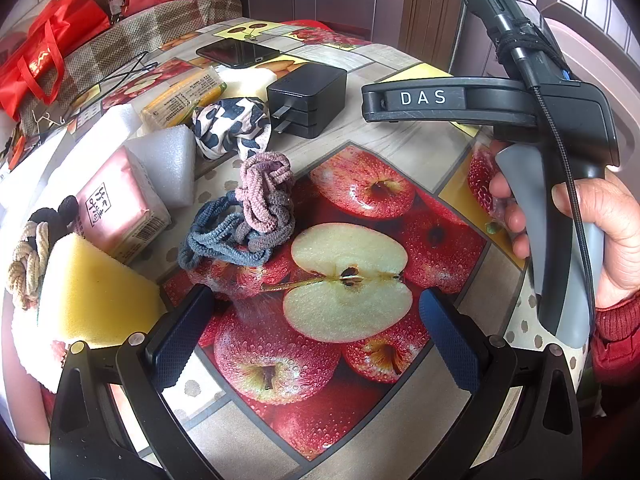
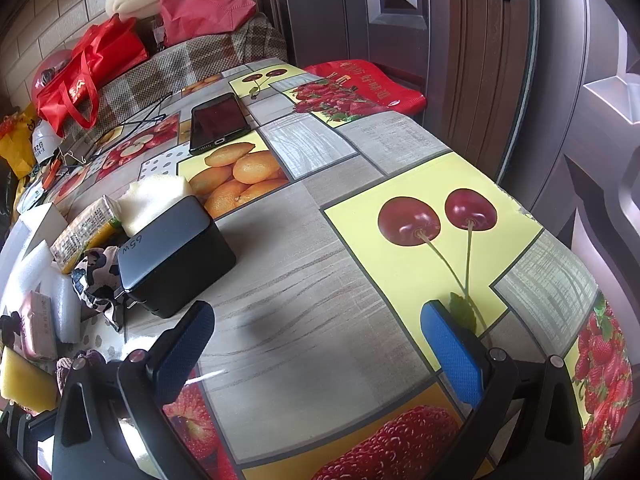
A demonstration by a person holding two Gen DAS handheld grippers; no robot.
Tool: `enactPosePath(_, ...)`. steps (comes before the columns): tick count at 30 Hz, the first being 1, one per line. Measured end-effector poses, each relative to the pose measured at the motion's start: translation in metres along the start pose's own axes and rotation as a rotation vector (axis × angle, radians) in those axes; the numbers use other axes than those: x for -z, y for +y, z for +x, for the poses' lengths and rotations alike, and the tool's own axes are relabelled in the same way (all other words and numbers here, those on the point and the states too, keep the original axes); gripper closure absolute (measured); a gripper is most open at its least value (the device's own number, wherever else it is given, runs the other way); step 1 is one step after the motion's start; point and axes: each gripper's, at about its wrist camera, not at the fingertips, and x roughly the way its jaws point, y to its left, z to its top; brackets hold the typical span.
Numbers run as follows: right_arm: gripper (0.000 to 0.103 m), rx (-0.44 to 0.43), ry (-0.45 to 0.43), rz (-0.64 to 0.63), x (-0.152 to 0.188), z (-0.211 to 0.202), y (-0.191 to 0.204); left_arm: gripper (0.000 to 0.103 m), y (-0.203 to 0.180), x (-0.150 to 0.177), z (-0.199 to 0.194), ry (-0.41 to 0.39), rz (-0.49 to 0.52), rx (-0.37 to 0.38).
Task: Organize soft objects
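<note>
A tangle of pink and blue-grey hair ties (image 1: 248, 216) lies on the fruit-print tablecloth (image 1: 400, 152), just ahead of my left gripper (image 1: 316, 336), which is open and holds nothing. Behind it sit a black-and-white patterned scrunchie (image 1: 230, 126), white foam pieces (image 1: 168, 160), a pink tissue pack (image 1: 120, 208) and a yellow sponge (image 1: 88, 300). A beige and black braided tie (image 1: 32, 256) lies at the far left. My right gripper (image 2: 320, 344) is open over bare tablecloth (image 2: 320, 280), with the scrunchie (image 2: 96, 276) off to its left. A hand (image 1: 600, 236) holds the right gripper's handle.
A black charger block (image 1: 308, 98) and a phone (image 1: 236, 53) lie further back, beside a yellow packet (image 1: 180, 100). Red bags (image 1: 44, 56) and a checked cushion (image 1: 132, 36) crowd the far left. The table edge (image 2: 532, 216) runs along the right, near a wooden door (image 2: 400, 20).
</note>
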Motion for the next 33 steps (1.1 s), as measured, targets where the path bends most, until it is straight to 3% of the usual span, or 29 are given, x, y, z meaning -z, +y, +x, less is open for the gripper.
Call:
enactPosePath(23, 0.0, -0.017, -0.008, 0.017, 0.003, -0.001, -0.005, 0.001, -0.004, 0.0, -0.004, -0.015, 0.044, 0.017)
enactPosePath(29, 0.0, -0.063, -0.052, 0.127, 0.004, -0.011, -0.027, 0.0, -0.014, 0.016, -0.077, -0.227, 0.037, 0.099)
enactPosePath(31, 0.0, -0.089, -0.074, 0.162, 0.006, -0.017, -0.035, 0.0, -0.004, 0.026, -0.107, -0.299, 0.004, 0.088)
enactPosePath(33, 0.0, -0.124, -0.11, 0.177, 0.009, -0.026, -0.039, 0.0, 0.014, 0.035, -0.132, -0.36, -0.055, 0.031)
